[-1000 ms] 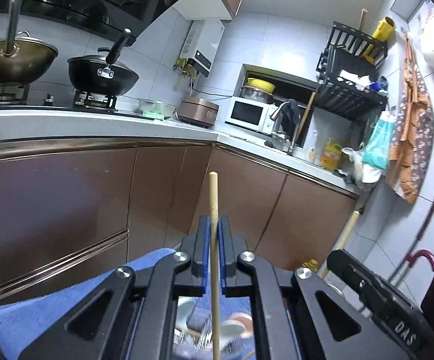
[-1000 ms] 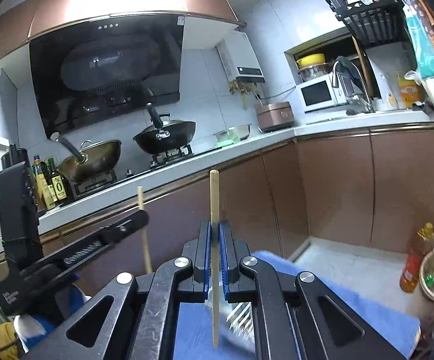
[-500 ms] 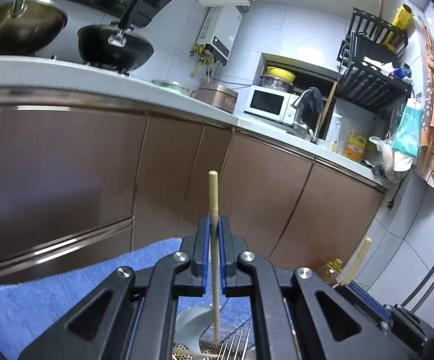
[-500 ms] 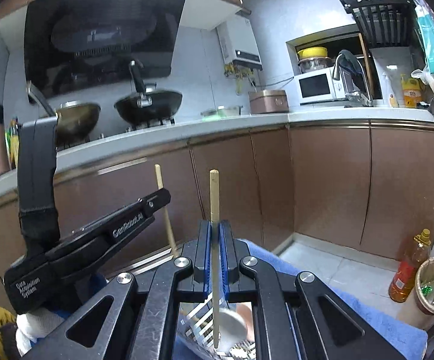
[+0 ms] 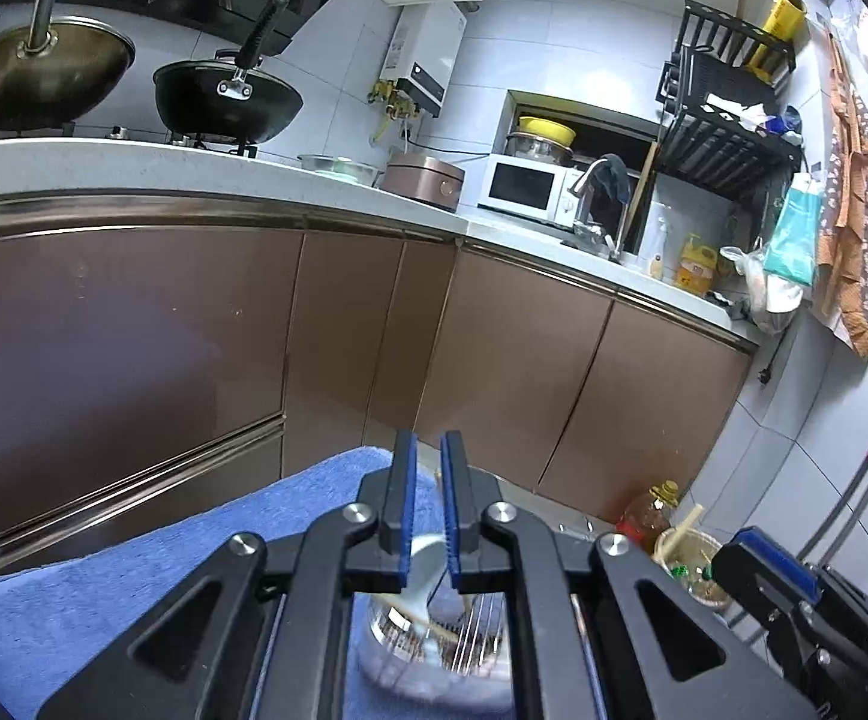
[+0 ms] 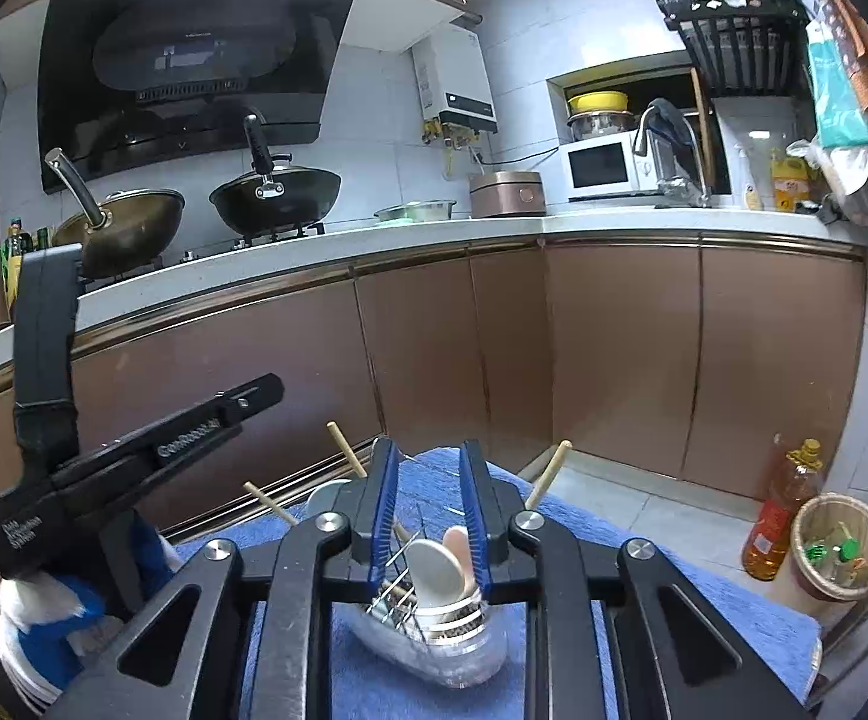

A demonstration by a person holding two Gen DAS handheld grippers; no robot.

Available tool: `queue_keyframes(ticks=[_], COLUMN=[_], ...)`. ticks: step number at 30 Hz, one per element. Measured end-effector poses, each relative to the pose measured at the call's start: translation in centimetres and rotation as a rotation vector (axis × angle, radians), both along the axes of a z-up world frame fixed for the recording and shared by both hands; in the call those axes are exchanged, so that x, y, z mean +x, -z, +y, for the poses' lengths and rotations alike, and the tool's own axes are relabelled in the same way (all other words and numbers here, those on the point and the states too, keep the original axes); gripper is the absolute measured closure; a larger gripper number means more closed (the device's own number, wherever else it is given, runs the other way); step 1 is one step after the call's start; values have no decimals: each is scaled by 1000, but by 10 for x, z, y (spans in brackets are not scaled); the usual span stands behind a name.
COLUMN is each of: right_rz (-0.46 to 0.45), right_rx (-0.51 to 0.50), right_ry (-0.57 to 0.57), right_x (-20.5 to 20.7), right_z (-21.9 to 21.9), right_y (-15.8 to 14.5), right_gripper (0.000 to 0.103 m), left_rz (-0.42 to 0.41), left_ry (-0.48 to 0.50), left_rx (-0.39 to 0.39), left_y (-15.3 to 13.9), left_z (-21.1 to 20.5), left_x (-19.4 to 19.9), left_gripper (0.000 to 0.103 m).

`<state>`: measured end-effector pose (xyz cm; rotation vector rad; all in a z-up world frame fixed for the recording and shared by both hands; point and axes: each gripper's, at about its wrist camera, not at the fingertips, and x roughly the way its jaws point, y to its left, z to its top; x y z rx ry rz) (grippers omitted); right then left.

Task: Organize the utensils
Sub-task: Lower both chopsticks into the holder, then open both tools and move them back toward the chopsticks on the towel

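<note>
Both chopsticks have left the jaws since a second ago: left gripper (image 5: 428, 507) jaws now slightly parted and empty, right gripper (image 6: 431, 516) jaws spread wider, both over the utensil holder (image 6: 434, 642) on the blue towel (image 6: 643, 546). Chopsticks (image 6: 347, 457) now lean in the holder with spoons (image 6: 434, 576). Beyond, the left gripper's side lettering is too blurred to read.
</note>
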<state>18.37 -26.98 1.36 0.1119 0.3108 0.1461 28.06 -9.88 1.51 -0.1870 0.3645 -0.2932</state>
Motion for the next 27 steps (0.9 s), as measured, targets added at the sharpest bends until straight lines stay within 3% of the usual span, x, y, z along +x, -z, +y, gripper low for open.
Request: queue_keyframes(ticks=[3, 11, 18, 27], right_rz=[21, 60, 49, 30], right_rx=[-14, -91, -156, -168], right_ry=[31, 106, 158, 194], right_x=[-17, -70, -116, -161], right_z=[5, 26, 39, 45], right_y=[-5, -12, -14, -18], right_gripper=[75, 66, 59, 51], left_rz=[9, 29, 1, 1], left_ry=[-1, -7, -13, -12], left_rx=[0, 33, 74, 92], left_y=[-7, -18, -28, -31], left_z=[13, 39, 51, 56], left_x=[-24, -89, -148, -195], left_gripper=[85, 83, 76, 65])
